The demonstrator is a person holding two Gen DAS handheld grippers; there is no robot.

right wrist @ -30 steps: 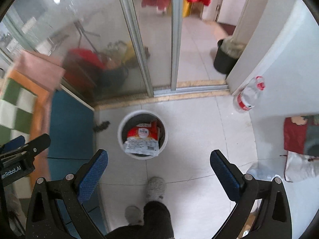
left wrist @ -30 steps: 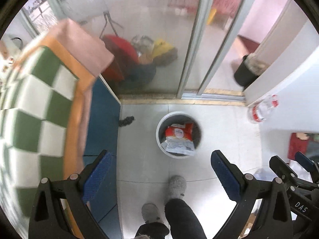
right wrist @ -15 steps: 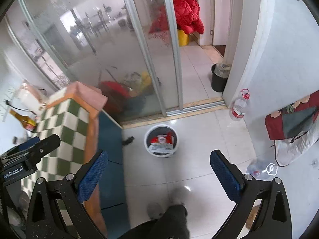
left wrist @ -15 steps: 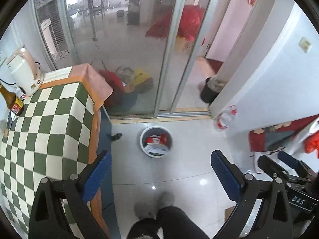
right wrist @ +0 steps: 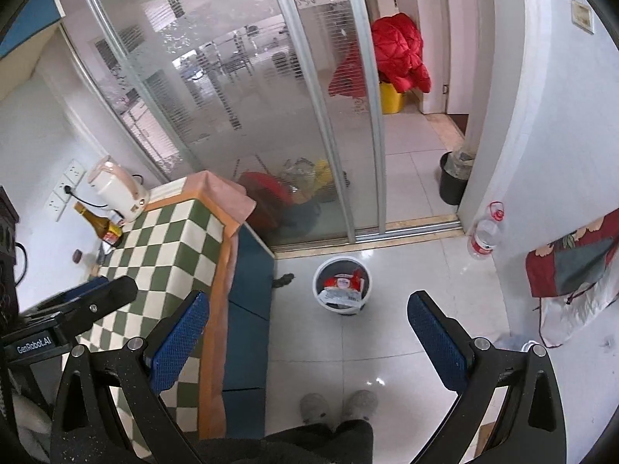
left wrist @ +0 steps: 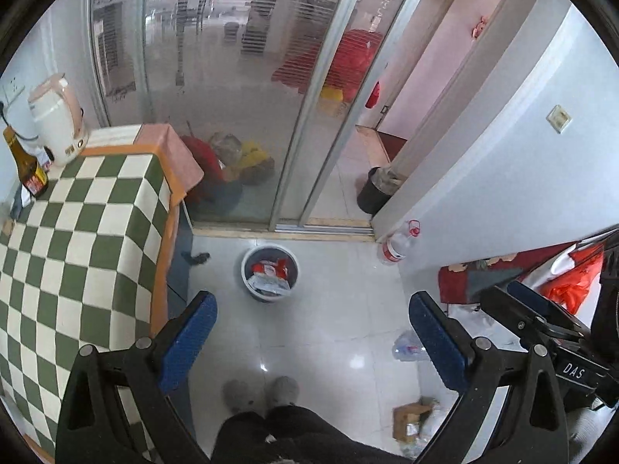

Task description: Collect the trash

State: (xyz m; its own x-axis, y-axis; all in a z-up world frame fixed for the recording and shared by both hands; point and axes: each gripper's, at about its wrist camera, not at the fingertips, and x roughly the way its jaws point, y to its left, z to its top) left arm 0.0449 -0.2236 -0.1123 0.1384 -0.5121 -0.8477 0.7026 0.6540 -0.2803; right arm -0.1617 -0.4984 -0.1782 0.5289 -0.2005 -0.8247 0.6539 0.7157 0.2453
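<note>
A white bucket (left wrist: pixel 245 272) (right wrist: pixel 318 274) stands on the tiled floor near the sliding glass door, holding red and white snack wrappers (left wrist: pixel 271 275) (right wrist: pixel 342 288). My left gripper (left wrist: pixel 309 332) is open and empty, held high above the floor on the near side of the bucket. My right gripper (right wrist: pixel 307 328) is open and empty too, also well above the bucket. Each view catches the other gripper at its edge. A crushed clear bottle (left wrist: pixel 408 346) lies on the floor to the right.
A table with a green-checked cloth (left wrist: pixel 77 232) (right wrist: pixel 166 243) fills the left, carrying a kettle (left wrist: pixel 56 120) and a brown bottle (left wrist: pixel 27 166). A water jug (left wrist: pixel 398 245) (right wrist: pixel 485 234) leans by the white wall. The person's slippers (left wrist: pixel 263 388) stand below. A cardboard box (left wrist: pixel 410 419) sits lower right.
Both grippers have risen and pulled back from the bucket, which now looks smaller and farther below. The table top, kettle and bottle have come into view. Both stay open.
</note>
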